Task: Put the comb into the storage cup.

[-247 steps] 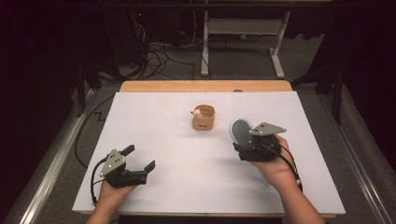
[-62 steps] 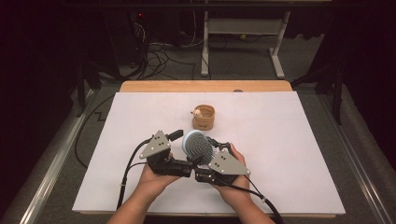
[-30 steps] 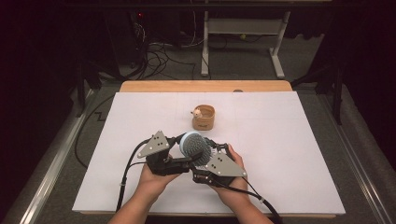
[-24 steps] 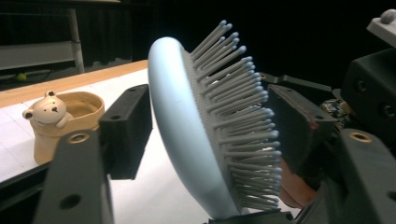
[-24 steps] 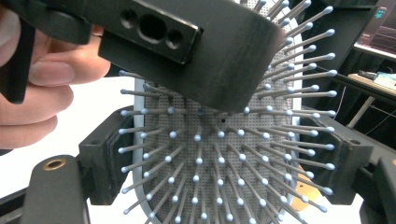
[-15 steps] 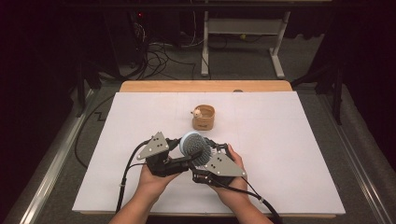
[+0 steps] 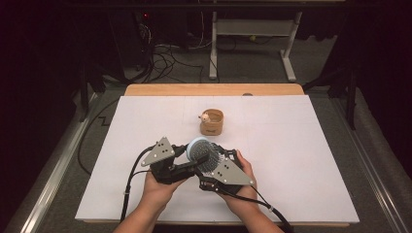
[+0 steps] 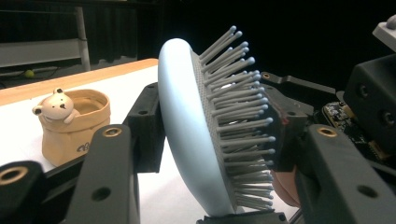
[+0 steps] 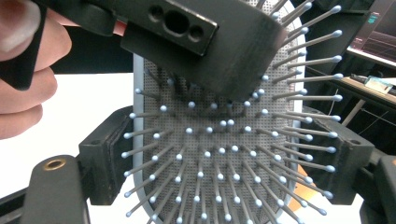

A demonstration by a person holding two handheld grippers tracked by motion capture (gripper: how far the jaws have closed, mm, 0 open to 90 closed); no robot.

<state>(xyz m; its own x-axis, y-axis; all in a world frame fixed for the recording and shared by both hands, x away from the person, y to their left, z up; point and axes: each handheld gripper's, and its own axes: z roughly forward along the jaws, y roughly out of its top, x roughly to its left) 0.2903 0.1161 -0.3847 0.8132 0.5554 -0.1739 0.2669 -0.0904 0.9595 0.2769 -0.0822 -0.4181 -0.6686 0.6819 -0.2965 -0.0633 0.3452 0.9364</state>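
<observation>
A light blue paddle hairbrush (image 7: 200,150) with grey bristles stands on edge above the table's front middle, between both grippers. My right gripper (image 7: 212,162) is shut on it: in the right gripper view (image 9: 224,158) its jaws clamp the two side edges of the head (image 9: 210,154). My left gripper (image 7: 190,164) has just been closing on the same head. In the left gripper view (image 8: 212,126) one pad lies on the brush's smooth back (image 8: 177,126) and the other presses the bristle tips.
A tan cup with a small bear figure (image 7: 212,122) (image 8: 72,123) stands upright on the white table cover (image 7: 301,145), just beyond the grippers. A wooden edge (image 7: 214,90) borders the far side. Cables and a desk frame lie on the floor behind.
Earlier the hands were apart, the brush in the right gripper at the right. Both have met at the front middle, and the left jaws have narrowed onto the brush head over the last second.
</observation>
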